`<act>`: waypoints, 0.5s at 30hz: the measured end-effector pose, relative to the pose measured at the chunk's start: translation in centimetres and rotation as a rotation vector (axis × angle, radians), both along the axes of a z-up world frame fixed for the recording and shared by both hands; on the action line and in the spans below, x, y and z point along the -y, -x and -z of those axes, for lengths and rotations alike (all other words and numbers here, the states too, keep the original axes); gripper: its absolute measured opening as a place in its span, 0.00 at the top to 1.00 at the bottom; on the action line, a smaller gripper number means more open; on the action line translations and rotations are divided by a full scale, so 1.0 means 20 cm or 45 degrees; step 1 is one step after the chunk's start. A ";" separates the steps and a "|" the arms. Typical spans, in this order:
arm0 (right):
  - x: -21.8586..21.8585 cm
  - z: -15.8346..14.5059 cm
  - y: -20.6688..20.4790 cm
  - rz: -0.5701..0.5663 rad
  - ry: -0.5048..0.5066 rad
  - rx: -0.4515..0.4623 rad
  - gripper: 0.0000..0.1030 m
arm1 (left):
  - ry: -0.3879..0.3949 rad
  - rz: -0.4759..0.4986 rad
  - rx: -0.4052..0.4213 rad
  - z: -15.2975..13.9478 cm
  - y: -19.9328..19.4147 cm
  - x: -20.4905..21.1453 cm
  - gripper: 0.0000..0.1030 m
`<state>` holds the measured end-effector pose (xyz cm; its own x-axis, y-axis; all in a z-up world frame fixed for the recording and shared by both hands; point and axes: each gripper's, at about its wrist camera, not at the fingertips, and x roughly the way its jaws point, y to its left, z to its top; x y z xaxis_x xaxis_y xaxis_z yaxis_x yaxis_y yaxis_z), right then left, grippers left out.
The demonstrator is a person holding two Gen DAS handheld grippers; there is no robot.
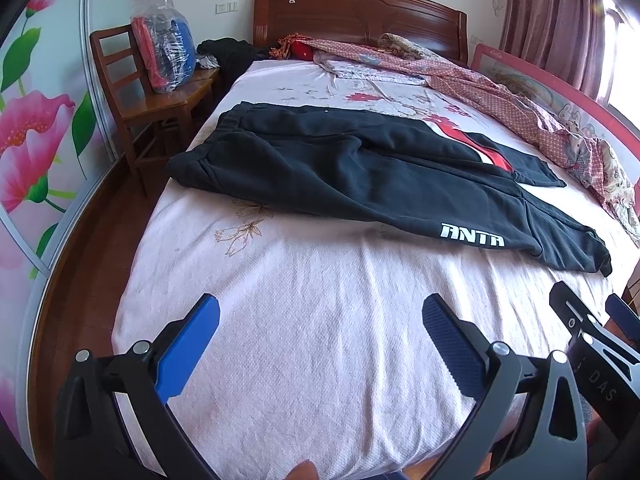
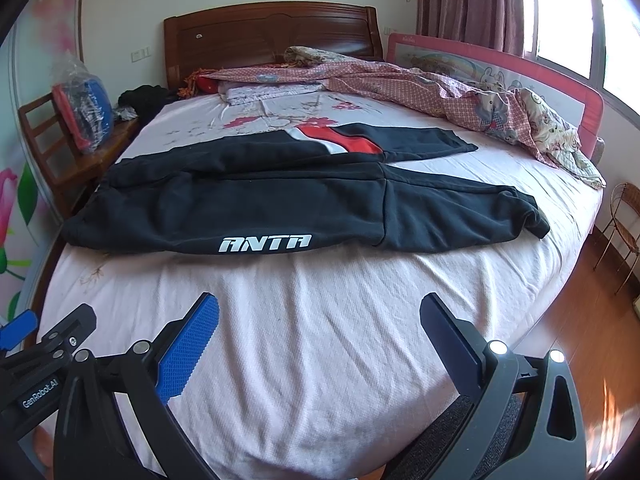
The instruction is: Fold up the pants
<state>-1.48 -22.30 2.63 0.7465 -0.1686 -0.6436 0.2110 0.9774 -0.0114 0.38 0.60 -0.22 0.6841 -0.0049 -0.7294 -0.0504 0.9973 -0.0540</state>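
- Left gripper (image 1: 320, 336), black-framed with blue ribbed pads: shown released, jaws spread wide and grasping nothing, held above the near part of the bed.
- Right gripper (image 2: 320, 336), of the same build: likewise spread and unloaded, held just beside the left one.
- Black fleece jogging pants with white lettering and a red-and-white panel (image 1: 360, 172): laid flat crosswise ahead of both tools, clear of the fingertips; the elastic waistband (image 1: 208, 148) lies ahead and to the left, the two ribbed cuffs (image 2: 532, 216) ahead and to the right, with the far leg splayed away from the near one.
- Handling, as judged: the cloth is taken to be soft, limp and fairly thick, light to lift, not fragile, and unlikely to slip from ribbed pads; sagging and bunching are to be expected when only one point is pinched.
- Grasp points, as judged: the waistband edge is best taken by the left tool and a cuff or leg hem by the right, since the thickened seams give a firm bite.
- Pale pink floral bedsheet (image 1: 320, 280): a soft, faintly creased surface under the pants; it may be pinched along with them.
- Room: a wooden chair carrying a plastic-wrapped bundle (image 1: 164, 56) far left, a dark wooden headboard (image 1: 360, 12) far ahead, a crumpled pink patterned quilt (image 2: 460, 92) far right.
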 end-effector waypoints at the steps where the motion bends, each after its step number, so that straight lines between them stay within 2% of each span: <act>1: 0.00 0.00 0.00 0.001 0.001 -0.001 0.03 | 0.000 -0.002 -0.002 0.00 0.00 0.00 0.02; 15: 0.00 -0.01 0.00 -0.001 -0.002 0.001 0.03 | 0.010 0.001 -0.008 0.00 -0.01 0.00 0.02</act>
